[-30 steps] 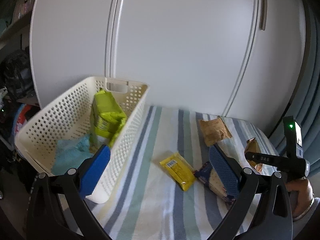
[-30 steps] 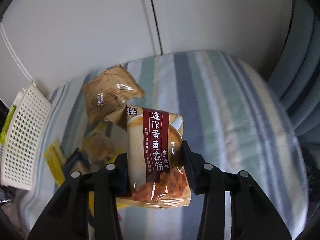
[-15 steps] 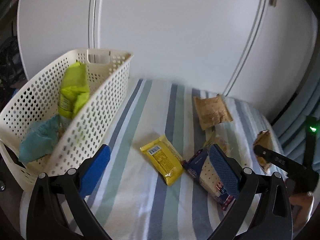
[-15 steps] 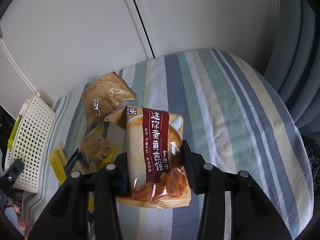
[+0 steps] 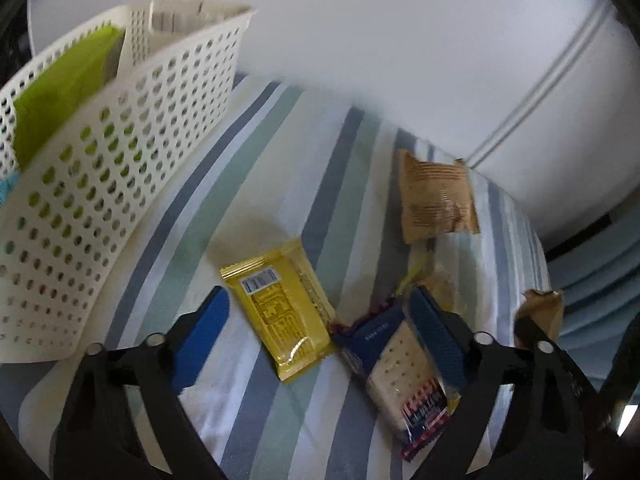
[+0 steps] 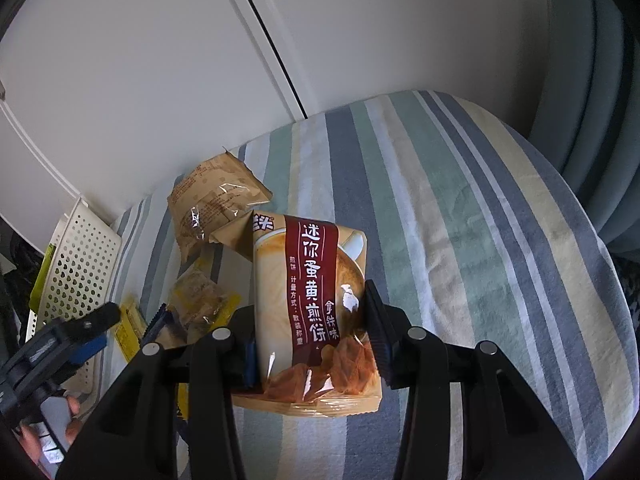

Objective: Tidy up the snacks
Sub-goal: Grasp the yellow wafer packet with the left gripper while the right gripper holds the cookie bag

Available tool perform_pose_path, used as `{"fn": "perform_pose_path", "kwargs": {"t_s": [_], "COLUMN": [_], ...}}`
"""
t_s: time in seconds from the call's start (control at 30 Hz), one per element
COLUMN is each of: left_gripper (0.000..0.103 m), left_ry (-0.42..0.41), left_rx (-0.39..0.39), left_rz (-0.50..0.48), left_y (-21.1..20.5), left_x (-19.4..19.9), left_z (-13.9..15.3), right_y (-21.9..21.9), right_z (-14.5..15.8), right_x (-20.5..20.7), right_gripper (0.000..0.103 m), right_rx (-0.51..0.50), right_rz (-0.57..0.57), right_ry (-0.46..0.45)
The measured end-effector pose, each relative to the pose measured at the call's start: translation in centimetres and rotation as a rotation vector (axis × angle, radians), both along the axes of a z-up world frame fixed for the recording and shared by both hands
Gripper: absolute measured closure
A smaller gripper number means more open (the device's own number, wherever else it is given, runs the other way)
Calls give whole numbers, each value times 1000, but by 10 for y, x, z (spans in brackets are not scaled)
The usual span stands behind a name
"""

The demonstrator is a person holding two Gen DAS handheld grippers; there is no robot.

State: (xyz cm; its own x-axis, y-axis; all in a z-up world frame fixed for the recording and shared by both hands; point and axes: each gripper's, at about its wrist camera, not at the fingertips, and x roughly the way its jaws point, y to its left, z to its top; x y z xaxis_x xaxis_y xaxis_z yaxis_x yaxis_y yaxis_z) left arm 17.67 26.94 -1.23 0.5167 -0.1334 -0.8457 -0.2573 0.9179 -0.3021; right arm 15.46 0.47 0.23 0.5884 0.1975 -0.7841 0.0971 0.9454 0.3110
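My right gripper [image 6: 308, 340] is shut on a tan and maroon cookie packet [image 6: 312, 300], held above the striped cloth. My left gripper [image 5: 320, 332] is open low over the cloth, with a yellow packet [image 5: 280, 308] lying between its blue pads [image 5: 200, 336]. A blue cracker packet [image 5: 400, 372] lies under the right pad. A brown paper packet [image 5: 436, 196] lies further back, and a small clear-wrapped snack [image 6: 196, 300] sits near the crackers. The white perforated basket [image 5: 100, 184] at left holds a lime-green bag [image 5: 60, 92].
White cabinet doors [image 5: 400, 40] stand close behind the striped cloth [image 6: 460, 220]. A blue-grey curtain [image 6: 592, 100] hangs at the right. A hand [image 6: 48, 432] holds the left gripper at the lower left of the right wrist view.
My left gripper has swung away from the basket and dropped toward the yellow packet, which now lies between its pads. The right gripper keeps its hold on the cookie packet and has drifted slightly.
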Motion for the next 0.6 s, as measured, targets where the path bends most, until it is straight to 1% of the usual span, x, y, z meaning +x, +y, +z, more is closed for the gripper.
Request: {"fn": "perform_pose_path", "kwargs": {"t_s": [0.07,0.23,0.27,0.43,0.53,0.57,0.6], "left_gripper": [19,21,23,25,35,42,43], "left_ry": [28,73,66,74,79,81,81], "left_rx": [3,50,67,139,180,187,190], "left_rz": [23,72,78,78,87,95,98], "left_y": [1,1,-1,-8,-12,-12,-11], "left_x": [5,15,15,19,20,20,20], "left_z": [-8,-22,-21,-20,-21,-21,-20], "right_y": [-1,-5,-6,-5,-2,-1,0], "right_z": [-2,-4,-4,-5,-5,-5,-5], "right_x": [1,2,2,2,3,3,3], "right_gripper": [59,59,59,59,59,59,59], "right_rx": [16,47,49,56,56,56,54], "right_rz": [8,0,-3,-8,-6,-1,1], "right_ry": [4,10,10,10,9,9,8]}}
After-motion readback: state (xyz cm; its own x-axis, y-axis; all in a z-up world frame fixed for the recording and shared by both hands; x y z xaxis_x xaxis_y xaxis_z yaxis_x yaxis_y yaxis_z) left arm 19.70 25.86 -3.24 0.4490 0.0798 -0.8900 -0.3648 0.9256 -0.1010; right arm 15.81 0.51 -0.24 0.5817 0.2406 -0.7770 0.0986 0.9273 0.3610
